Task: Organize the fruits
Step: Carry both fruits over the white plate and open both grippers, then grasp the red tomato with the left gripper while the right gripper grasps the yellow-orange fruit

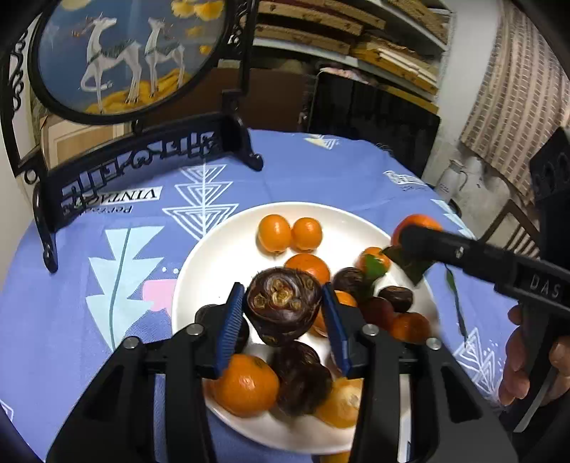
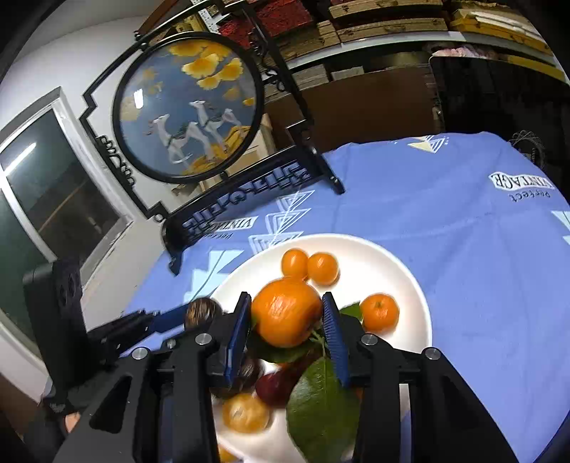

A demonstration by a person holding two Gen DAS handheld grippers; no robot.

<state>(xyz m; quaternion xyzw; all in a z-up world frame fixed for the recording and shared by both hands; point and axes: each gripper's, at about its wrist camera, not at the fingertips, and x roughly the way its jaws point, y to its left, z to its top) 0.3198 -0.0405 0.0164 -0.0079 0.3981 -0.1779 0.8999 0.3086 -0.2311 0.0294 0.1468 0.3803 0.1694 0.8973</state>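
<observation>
1. Blue-padded fingers (image 1: 233, 317) of the left gripper (image 1: 283, 315) sit on either side of a dark brown fruit (image 1: 281, 306); it hangs between them above the plate (image 1: 221, 256), so they are gripping it.
2. Fingers (image 2: 238, 331) of the right gripper (image 2: 286, 329) are closed on an orange (image 2: 286, 313) with green leaves (image 2: 320, 406) trailing below it, lifted over the plate.
3. From the left wrist view the right gripper comes in from the right edge as a black bar, the orange at its tip — a dark leaf hangs under it, and a hand (image 1: 523, 363) holds its handle.
4. From the right wrist view the left gripper shows at the left, blurred, with the brown fruit at its tip.
5. On the white plate lie more fruits: two small oranges (image 1: 289, 234) touching each other at the far side, a larger orange (image 1: 245, 386) at the near edge, several more dark brown fruits (image 1: 301, 377) and a reddish one (image 2: 272, 390) near the middle.
6. Plate rests on the counter under a blue printed cloth (image 1: 320, 171).
7. Behind the plate, at the far left of the counter, stands a black ornate frame (image 1: 142, 156) holding a round picture of two white deer (image 1: 131, 53) — well apart from the plate.
8. Shelves (image 1: 356, 32) with stacked boards fill the background.
</observation>
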